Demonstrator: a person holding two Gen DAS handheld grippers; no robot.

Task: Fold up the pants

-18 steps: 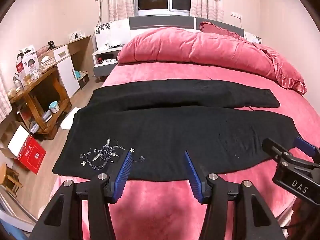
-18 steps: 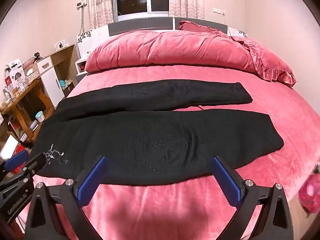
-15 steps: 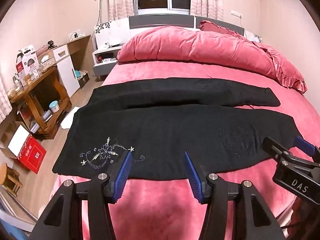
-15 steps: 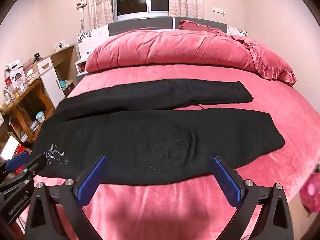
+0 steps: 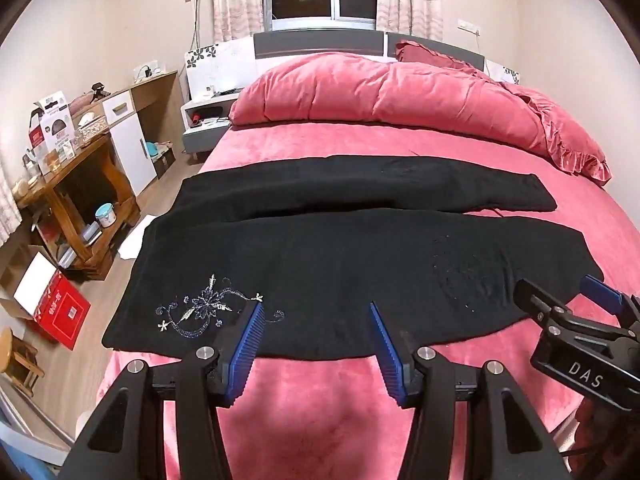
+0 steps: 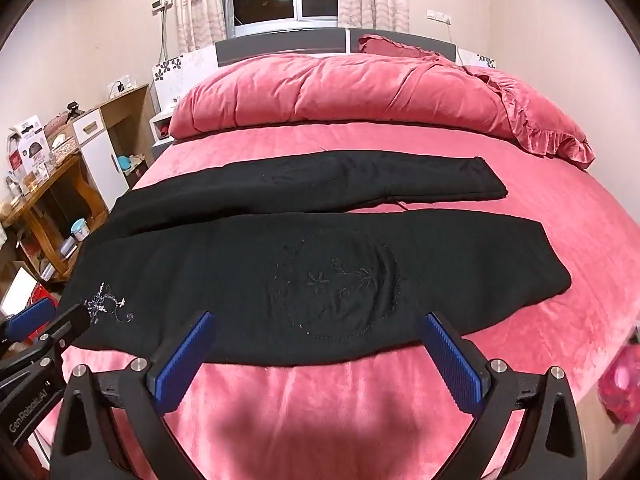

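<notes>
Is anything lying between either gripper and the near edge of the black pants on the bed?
Nothing visible. Only bare pink bedspread separates the open left gripper and the open right gripper from the near edge of the black pants, which lie flat with nothing on them.

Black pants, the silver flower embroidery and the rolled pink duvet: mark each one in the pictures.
black pants (image 6: 224, 280): right wrist view, middle of the near leg.
silver flower embroidery (image 5: 208, 307): left wrist view, centre of the flower, near the pants' left end.
rolled pink duvet (image 5: 380, 96): left wrist view, top of the roll.
</notes>
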